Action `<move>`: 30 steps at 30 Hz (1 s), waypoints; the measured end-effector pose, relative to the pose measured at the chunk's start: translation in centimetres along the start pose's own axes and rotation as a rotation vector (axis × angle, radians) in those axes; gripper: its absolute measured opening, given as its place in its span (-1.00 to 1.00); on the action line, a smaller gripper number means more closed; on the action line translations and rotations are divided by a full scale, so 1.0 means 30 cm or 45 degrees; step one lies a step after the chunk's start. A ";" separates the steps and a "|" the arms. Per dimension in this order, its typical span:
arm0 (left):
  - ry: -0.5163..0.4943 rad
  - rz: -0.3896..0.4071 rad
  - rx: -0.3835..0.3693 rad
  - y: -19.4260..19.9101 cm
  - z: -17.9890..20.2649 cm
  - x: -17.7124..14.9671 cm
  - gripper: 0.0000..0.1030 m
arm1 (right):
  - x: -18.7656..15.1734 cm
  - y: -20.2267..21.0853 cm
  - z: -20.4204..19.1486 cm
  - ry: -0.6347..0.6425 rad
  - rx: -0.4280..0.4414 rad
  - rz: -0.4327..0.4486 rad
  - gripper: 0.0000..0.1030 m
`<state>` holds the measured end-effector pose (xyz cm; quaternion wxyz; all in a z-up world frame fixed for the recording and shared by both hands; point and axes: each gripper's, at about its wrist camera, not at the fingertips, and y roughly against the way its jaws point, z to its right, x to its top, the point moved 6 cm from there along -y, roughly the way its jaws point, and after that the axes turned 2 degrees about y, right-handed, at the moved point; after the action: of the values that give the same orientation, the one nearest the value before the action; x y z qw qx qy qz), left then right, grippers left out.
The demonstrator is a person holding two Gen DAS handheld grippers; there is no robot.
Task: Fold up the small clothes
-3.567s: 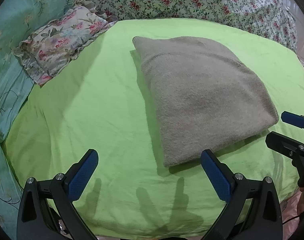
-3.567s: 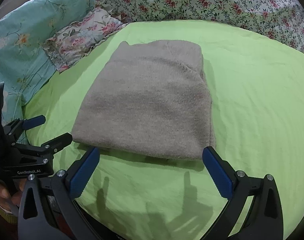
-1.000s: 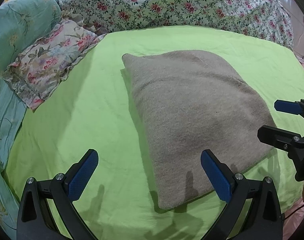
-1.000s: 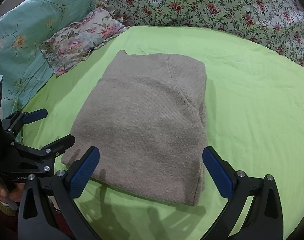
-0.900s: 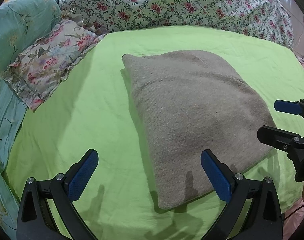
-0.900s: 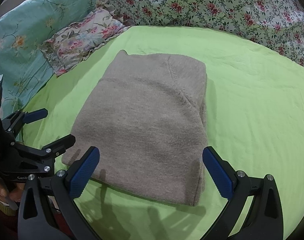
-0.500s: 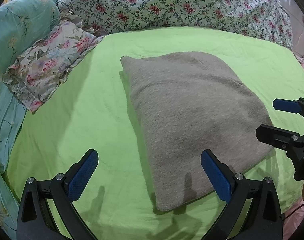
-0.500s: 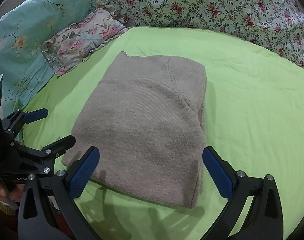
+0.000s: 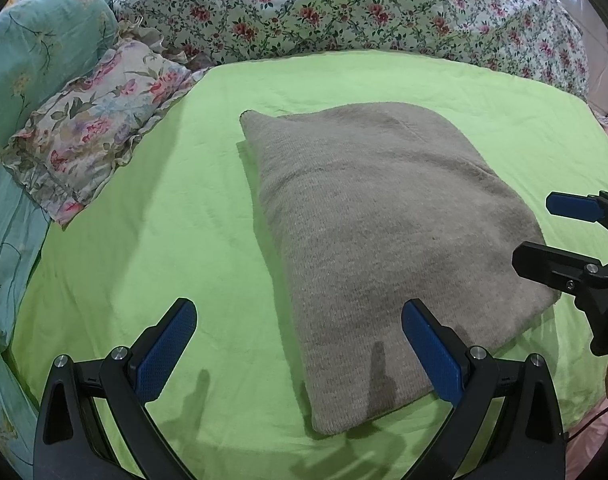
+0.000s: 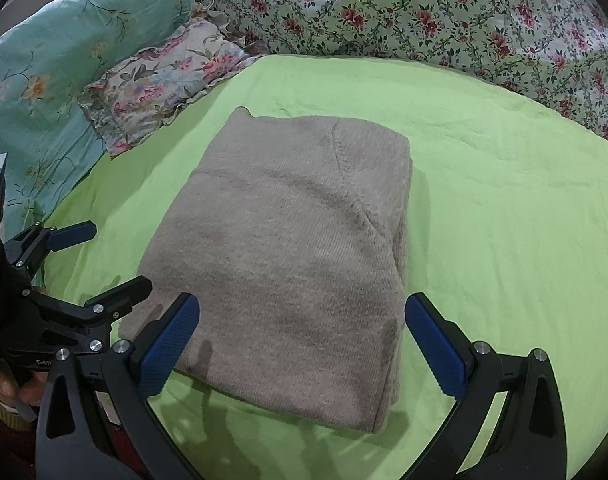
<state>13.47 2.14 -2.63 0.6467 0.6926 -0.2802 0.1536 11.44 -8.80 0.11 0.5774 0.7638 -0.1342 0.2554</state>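
A folded grey knit garment (image 9: pixel 384 232) lies flat on the green bed sheet (image 9: pixel 151 232). The left hand-held gripper (image 9: pixel 299 344) hangs wide open and empty over its near left corner. The right hand-held gripper (image 10: pixel 301 332) is equally spread and empty above the near edge. A floral pillow (image 9: pixel 91 120) sits far left.
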 end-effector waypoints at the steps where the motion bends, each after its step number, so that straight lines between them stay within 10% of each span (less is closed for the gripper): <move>1: -0.003 -0.001 0.000 -0.003 0.001 0.002 0.99 | 0.000 -0.001 -0.001 0.000 0.000 0.000 0.99; 30: -0.011 0.018 0.019 -0.026 -0.010 0.054 0.99 | 0.040 -0.026 0.040 -0.028 0.012 0.006 0.99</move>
<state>15.25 2.12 -2.30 0.6393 0.6960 -0.2867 0.1572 13.10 -9.60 -0.11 0.5715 0.7691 -0.1411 0.2489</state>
